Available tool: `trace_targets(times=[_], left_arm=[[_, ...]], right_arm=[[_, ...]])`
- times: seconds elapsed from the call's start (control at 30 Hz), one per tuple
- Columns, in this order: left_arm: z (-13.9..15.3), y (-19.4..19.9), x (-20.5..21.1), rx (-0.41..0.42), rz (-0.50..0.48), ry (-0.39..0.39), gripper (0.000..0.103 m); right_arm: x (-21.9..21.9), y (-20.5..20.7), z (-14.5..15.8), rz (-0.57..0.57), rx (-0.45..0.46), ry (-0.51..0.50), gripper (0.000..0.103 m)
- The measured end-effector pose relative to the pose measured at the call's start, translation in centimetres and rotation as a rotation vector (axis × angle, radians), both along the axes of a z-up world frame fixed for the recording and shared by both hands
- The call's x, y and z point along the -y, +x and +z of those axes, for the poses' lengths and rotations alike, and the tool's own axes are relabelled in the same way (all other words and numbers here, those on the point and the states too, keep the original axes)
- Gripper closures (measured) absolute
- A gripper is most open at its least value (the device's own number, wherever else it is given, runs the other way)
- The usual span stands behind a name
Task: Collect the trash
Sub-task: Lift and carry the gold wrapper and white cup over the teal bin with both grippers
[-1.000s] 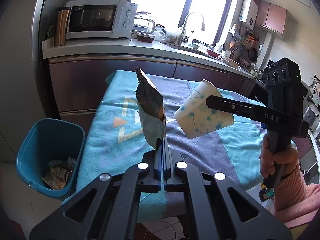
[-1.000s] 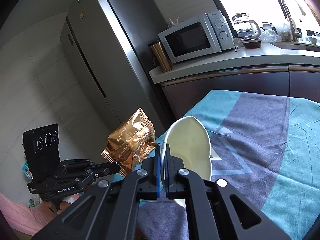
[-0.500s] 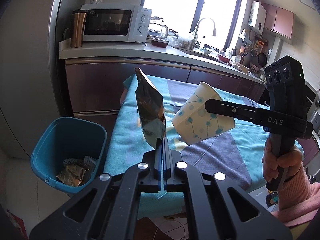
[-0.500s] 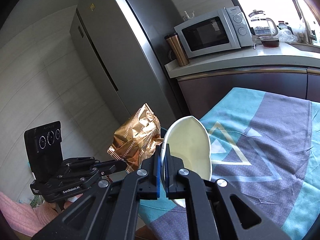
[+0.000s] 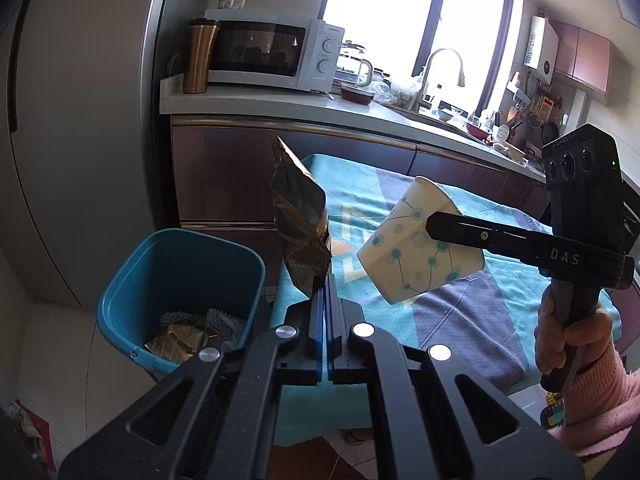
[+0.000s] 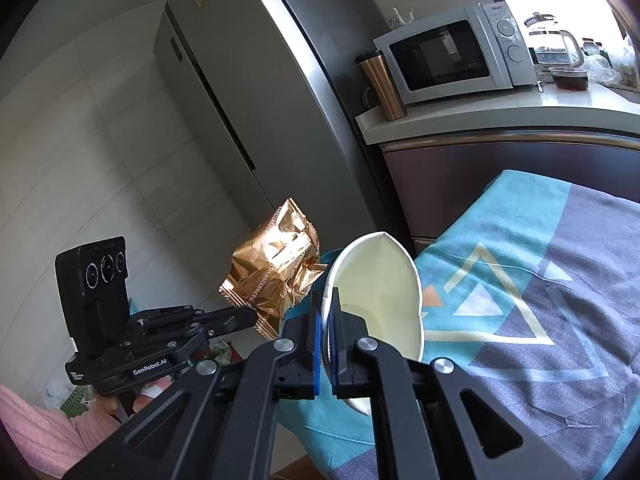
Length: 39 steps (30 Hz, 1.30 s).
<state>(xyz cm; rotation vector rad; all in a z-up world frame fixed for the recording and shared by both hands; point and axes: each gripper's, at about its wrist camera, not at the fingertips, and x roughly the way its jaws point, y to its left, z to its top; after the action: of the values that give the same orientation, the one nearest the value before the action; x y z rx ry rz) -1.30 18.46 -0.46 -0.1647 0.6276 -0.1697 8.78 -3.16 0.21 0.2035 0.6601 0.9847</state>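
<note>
While both pieces of trash hung above the table's edge, the left gripper (image 5: pixel 325 280) was clamped tight on the corner of a gold snack bag (image 5: pixel 302 232), and the right gripper (image 6: pixel 328 312) pinched the wall of a paper cup (image 6: pixel 380 276), squashing its rim. Each seemed held high to clear the cloth-covered table (image 5: pixel 460 312) on the way to the blue bin (image 5: pixel 180 276) just beside it.

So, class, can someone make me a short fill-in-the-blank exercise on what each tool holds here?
1. The left tool is shut on a gold ____.
2. The right tool pinches the rim of a paper ____.
3. The bin beside the table is coloured ____.

Missing words: wrapper; cup; blue
</note>
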Motion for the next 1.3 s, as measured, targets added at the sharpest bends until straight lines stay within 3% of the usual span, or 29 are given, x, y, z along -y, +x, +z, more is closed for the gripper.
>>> trace_targets(times=[1.3], left_arm=[[-1.6, 0.0, -5.2, -0.056, 0.131, 0.004, 0.102]], right_arm=[[-6.7, 1.9, -0.8, 0.114, -0.037, -0.033, 0.101]])
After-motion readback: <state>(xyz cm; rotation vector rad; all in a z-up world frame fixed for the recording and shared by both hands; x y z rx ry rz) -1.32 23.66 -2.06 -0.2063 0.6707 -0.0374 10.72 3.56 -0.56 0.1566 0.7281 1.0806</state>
